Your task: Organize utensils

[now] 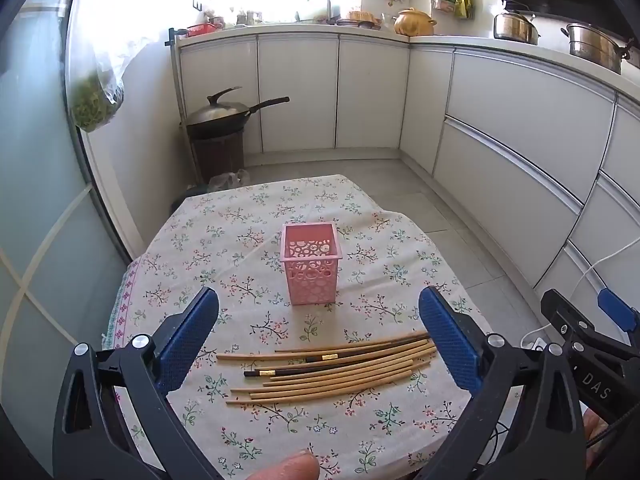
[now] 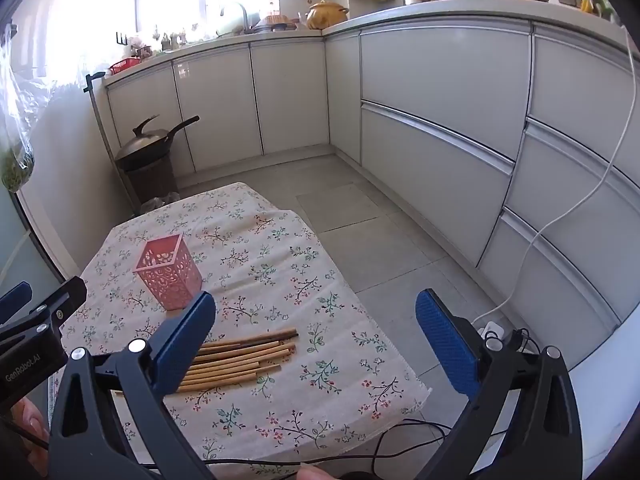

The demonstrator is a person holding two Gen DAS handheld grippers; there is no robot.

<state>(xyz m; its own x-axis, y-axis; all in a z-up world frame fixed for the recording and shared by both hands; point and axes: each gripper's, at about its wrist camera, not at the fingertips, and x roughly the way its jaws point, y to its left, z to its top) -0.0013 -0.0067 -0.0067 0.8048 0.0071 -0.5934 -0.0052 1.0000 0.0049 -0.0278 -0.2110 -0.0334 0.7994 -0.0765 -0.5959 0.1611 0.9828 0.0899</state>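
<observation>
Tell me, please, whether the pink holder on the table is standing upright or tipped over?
Upright. The pink holder stands on its base on the floral tablecloth, open top facing up; the chopsticks lie flat on the cloth outside it.

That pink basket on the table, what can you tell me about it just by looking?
The pink basket is a small square holder that looks like plastic, its walls pierced with round cut-out patterns. It stands upright, open at the top, and looks empty as far as the left wrist view shows inside. It sits on the floral tablecloth near the middle of the table, beyond the row of chopsticks, which lie flat, apart from it. Nothing touches it but the cloth; both sets of jaws stand open, away from it.
</observation>
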